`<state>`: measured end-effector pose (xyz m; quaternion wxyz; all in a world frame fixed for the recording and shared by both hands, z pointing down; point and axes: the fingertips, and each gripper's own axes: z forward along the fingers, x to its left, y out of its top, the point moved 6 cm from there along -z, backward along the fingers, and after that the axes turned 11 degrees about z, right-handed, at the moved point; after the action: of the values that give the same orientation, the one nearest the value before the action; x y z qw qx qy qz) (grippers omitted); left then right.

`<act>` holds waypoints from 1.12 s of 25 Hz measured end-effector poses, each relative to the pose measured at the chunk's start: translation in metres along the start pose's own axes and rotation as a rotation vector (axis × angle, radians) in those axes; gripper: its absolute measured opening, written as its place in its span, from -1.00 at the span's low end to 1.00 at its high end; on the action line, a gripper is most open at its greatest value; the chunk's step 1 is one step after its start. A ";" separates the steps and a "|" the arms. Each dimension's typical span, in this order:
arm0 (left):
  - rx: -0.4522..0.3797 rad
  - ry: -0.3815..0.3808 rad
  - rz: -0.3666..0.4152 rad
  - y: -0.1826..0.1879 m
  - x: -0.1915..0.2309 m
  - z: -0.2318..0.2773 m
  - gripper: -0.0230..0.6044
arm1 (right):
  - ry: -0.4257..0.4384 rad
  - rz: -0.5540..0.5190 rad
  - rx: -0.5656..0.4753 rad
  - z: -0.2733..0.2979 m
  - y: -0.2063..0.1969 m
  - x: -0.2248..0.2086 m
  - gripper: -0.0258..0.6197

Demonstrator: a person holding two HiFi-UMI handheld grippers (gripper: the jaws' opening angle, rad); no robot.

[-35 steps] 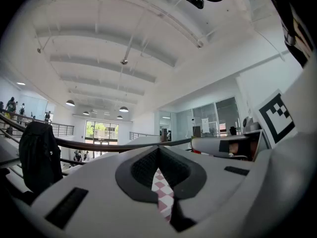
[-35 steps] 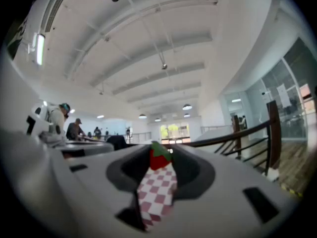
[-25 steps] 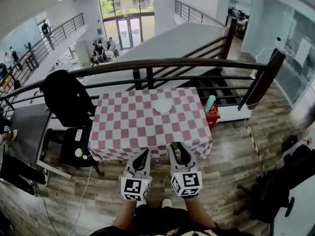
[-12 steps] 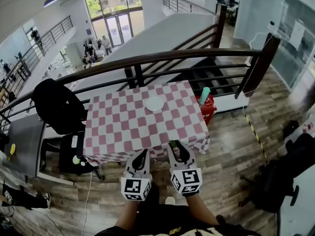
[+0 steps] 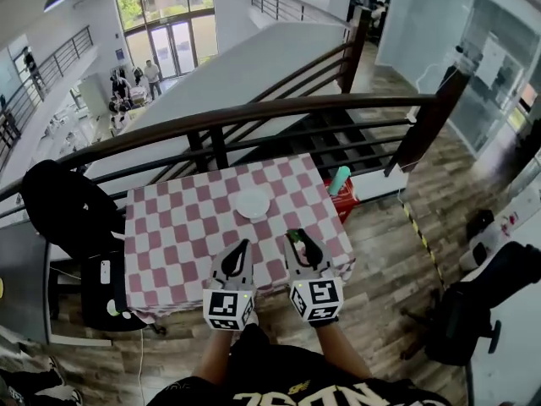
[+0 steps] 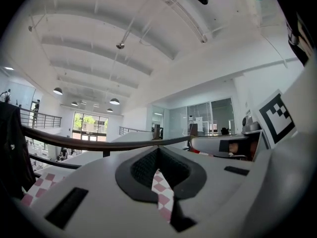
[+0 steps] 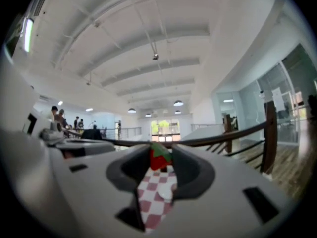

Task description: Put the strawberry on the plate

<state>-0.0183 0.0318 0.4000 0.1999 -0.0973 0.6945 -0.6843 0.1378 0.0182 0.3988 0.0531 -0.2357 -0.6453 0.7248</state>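
A red strawberry (image 7: 159, 157) with a green top sits pinched between the tips of my right gripper (image 7: 161, 155), which is shut on it. The head view shows this right gripper (image 5: 297, 238) and the strawberry (image 5: 297, 241) above the near right part of the pink-and-white checkered table (image 5: 177, 227). A small white plate (image 5: 253, 203) lies on the cloth just beyond and left of the right gripper's tips. My left gripper (image 5: 243, 247) hovers over the table's near edge, shut and holding nothing. In its own view, the left gripper (image 6: 158, 157) shows only checkered cloth through the slit.
A dark railing (image 5: 254, 112) runs right behind the table, with a stairwell beyond it. A black chair (image 5: 59, 205) stands at the table's left. A red box (image 5: 341, 201) with a teal bottle (image 5: 338, 178) sits at the right. Another black chair (image 5: 473, 311) is on the wooden floor to my right.
The table has come nearer and shifted left in the head view. Both grippers, formerly short of its near edge, are now over the cloth. The right gripper still holds the strawberry.
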 end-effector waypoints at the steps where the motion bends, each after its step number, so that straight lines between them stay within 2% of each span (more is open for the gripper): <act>1: -0.006 -0.003 -0.005 0.001 0.012 0.010 -0.90 | -0.005 -0.012 -0.001 0.014 0.003 0.002 -0.47; 5: -0.004 -0.008 -0.028 -0.007 0.057 0.039 -0.90 | -0.018 -0.039 0.022 0.070 0.004 0.011 -0.47; 11: 0.040 -0.032 -0.092 -0.046 0.102 0.066 -0.90 | -0.040 -0.074 0.090 0.125 -0.023 0.017 -0.47; 17: 0.087 -0.046 -0.129 -0.081 0.114 0.088 -0.90 | -0.067 -0.090 0.196 0.161 -0.058 0.005 -0.47; 28: 0.221 -0.057 -0.160 -0.146 0.136 0.157 -0.90 | -0.048 -0.016 0.403 0.248 -0.146 -0.048 -0.47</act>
<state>-0.0964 -0.1730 0.5277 0.1737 -0.1493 0.5989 -0.7673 0.0452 -0.2026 0.5659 0.0893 -0.1978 -0.4903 0.8441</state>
